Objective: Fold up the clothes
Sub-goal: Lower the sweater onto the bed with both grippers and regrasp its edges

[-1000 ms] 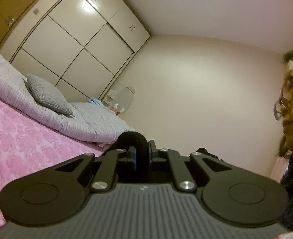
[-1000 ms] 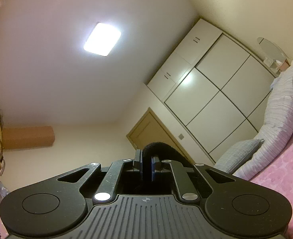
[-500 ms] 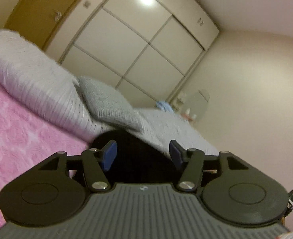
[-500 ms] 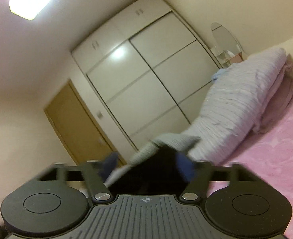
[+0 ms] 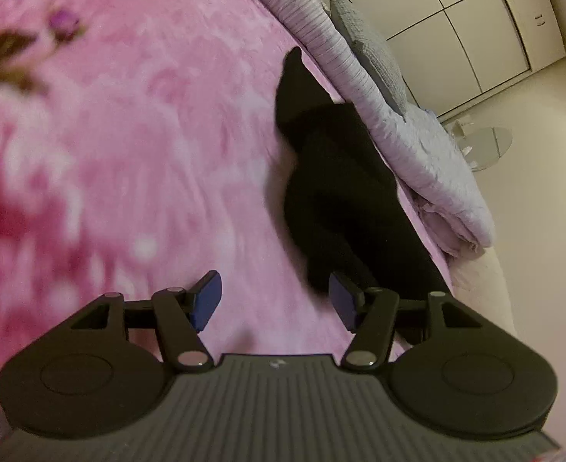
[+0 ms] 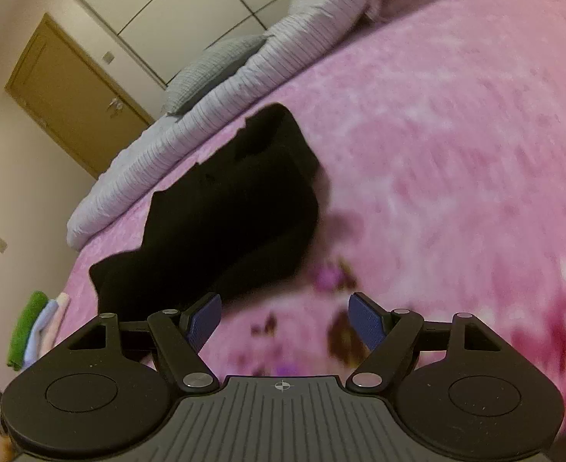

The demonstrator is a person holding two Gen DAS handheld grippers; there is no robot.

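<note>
Blue pads (image 5: 205,300) on our left gripper (image 5: 275,300) stood wide apart, nothing between them but pink bedspread (image 5: 128,134). The right-hand finger sat just at the near edge of the black garment (image 5: 333,177), contact unclear. Same w/ our right gripper (image 6: 284,317): jaws spread wide, empty, blue pads (image 6: 367,321) over the spread's floral print, its left-hand finger just beside the garment's near edge.

Black garment (image 6: 225,215) lay loose on the bedspread (image 6: 456,134), released by both grippers. In left wrist view it ran from near the right-hand finger up toward the rolled quilt; in right wrist view it sat ahead-left of the jaws, crumpled, w/ a corner sticking out toward the bed's edge. Fabric too dark to make out folds or type.

Beyond it, a pale striped quilt (image 5: 410,134) lay bunched along the far side of the bed, grey pillow (image 6: 213,65) on top. Further back: white wardrobe doors (image 5: 456,19), a brown door (image 6: 67,92). A small stack of folded cloths, green on one side (image 6: 26,327), sat at the left edge of right wrist view. Both views motion-blurred.
</note>
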